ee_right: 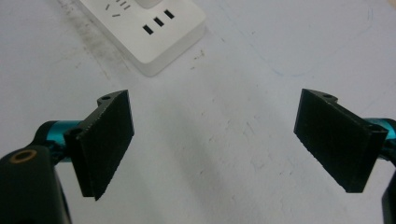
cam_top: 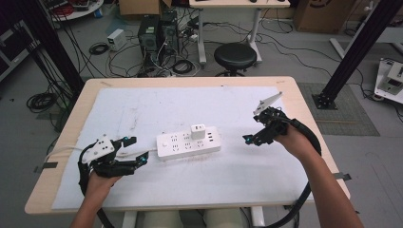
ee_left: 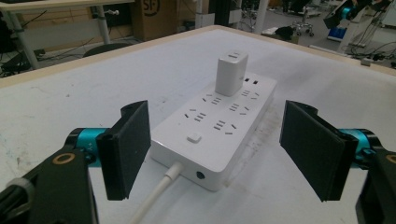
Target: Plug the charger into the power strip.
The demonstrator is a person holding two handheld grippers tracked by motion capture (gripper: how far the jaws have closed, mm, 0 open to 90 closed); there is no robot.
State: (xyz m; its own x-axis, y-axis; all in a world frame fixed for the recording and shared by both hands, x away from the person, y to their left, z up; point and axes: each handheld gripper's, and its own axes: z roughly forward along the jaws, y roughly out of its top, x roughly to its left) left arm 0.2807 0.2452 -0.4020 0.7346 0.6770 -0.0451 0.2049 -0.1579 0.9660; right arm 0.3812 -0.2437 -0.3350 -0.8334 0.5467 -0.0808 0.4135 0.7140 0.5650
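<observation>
In the high view, a white power strip (cam_top: pixel 188 141) lies mid-table on a white sheet (cam_top: pixel 142 109), with a white charger (cam_top: pixel 198 131) plugged into it. The left gripper (cam_top: pixel 135 148) sits just beside the strip's left end, jaws apart and empty. The right gripper (cam_top: pixel 248 139) hangs near its right end, not touching.

In the left gripper view, the strip's cord end lies between the wide jaws, untouched.

In the right gripper view, the jaws are spread wide over bare sheet, the strip's end beyond them.
</observation>
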